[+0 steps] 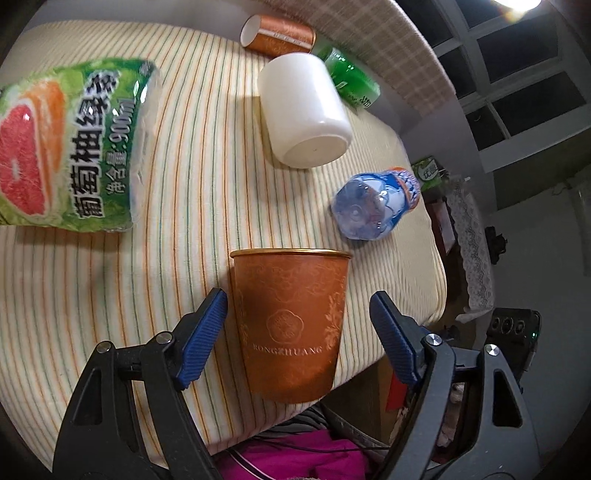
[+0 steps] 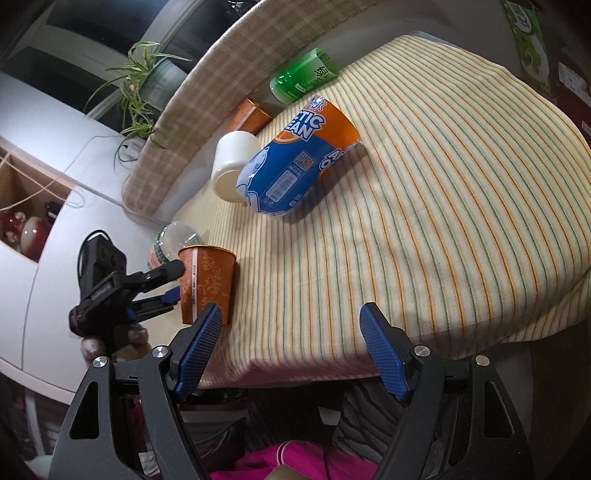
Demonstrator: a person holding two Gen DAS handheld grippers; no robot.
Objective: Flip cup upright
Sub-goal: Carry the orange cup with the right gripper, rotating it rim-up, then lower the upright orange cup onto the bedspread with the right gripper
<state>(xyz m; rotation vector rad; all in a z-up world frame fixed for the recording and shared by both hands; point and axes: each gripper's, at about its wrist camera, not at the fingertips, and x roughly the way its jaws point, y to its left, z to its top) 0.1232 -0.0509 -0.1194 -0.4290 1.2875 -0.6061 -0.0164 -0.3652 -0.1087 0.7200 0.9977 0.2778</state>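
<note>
An orange paper cup (image 1: 291, 325) with a gold rim stands upright, mouth up, at the near edge of the striped table. My left gripper (image 1: 299, 328) is open, its blue pads on either side of the cup with a gap on each side. The cup also shows in the right wrist view (image 2: 208, 282), at the table's left edge, with the left gripper (image 2: 168, 286) around it. My right gripper (image 2: 291, 343) is open and empty over the table's near edge.
A striped cloth (image 1: 192, 155) covers the table. On it lie a white cup (image 1: 304, 110), a second orange cup (image 1: 277, 35), a green bottle (image 1: 351, 79), a blue-labelled bottle (image 1: 376, 206) and a large grapefruit tea bottle (image 1: 66, 147). A potted plant (image 2: 144, 85) stands beyond.
</note>
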